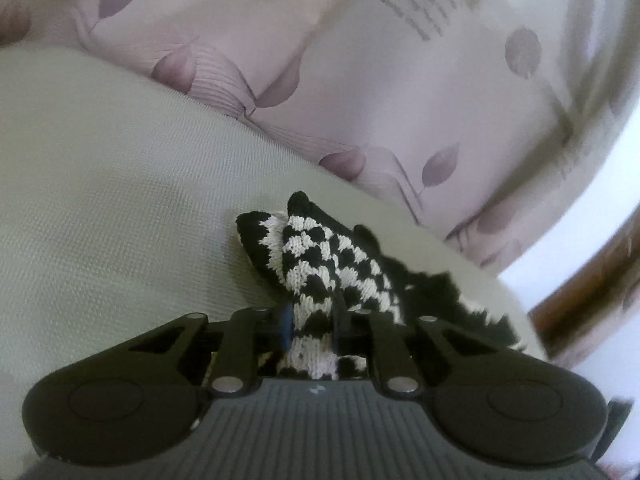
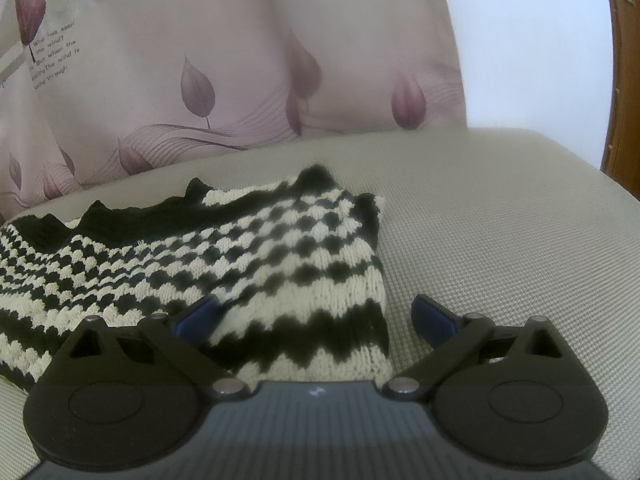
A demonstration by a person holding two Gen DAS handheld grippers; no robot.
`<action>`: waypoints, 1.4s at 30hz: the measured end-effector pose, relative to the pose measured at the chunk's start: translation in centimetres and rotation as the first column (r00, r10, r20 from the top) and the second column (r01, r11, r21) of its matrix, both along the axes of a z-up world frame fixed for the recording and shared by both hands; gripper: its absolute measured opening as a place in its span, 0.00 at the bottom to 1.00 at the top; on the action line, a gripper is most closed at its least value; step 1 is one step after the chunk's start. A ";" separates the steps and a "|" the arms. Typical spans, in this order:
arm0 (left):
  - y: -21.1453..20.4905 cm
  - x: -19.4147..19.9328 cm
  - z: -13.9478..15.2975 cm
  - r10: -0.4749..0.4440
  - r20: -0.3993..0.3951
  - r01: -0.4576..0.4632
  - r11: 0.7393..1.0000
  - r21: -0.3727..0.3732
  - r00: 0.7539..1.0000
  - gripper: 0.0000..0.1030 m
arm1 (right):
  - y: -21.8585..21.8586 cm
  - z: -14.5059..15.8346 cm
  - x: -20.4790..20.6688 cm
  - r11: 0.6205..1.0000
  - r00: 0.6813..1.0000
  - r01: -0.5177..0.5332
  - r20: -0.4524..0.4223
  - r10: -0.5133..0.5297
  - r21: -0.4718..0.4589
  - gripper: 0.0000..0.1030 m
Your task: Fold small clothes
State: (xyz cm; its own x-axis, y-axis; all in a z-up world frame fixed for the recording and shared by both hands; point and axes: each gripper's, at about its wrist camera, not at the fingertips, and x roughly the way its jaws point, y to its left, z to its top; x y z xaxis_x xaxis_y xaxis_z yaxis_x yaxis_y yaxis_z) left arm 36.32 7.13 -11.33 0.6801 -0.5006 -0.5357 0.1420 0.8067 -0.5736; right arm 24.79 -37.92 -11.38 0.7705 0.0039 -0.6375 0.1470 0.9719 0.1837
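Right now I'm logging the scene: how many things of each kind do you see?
Knitted garment: 1
Claws: 2, left claw and right claw
Grey cushion: 1
Leaf-print curtain: 1
Total: 5

Left gripper [image 1: 312, 326]: tilted downward, rolled to one side, jaws drawn nearly together and clamped on a bunched fold of black-and-white knit [image 1: 316, 264]. Right gripper [image 2: 316, 316]: angled downward, jaws spread wide, blue pads [image 2: 198, 314] apart, nothing pinched between them.
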 end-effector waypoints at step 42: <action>-12.6 -7.9 1.9 -0.145 0.172 0.159 0.985 -0.068 0.974 0.23 | 6.6 4.5 4.5 0.585 0.914 -0.373 0.179 0.363 0.720 0.97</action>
State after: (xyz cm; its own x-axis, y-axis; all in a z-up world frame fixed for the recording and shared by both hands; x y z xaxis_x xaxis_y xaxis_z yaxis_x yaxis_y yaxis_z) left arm 28.45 -5.46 -9.43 0.6684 -0.6418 -0.3760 0.3578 0.7206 -0.5939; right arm 29.26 -31.29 -6.90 0.6034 0.7442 -0.2864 -0.1996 0.4887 0.8493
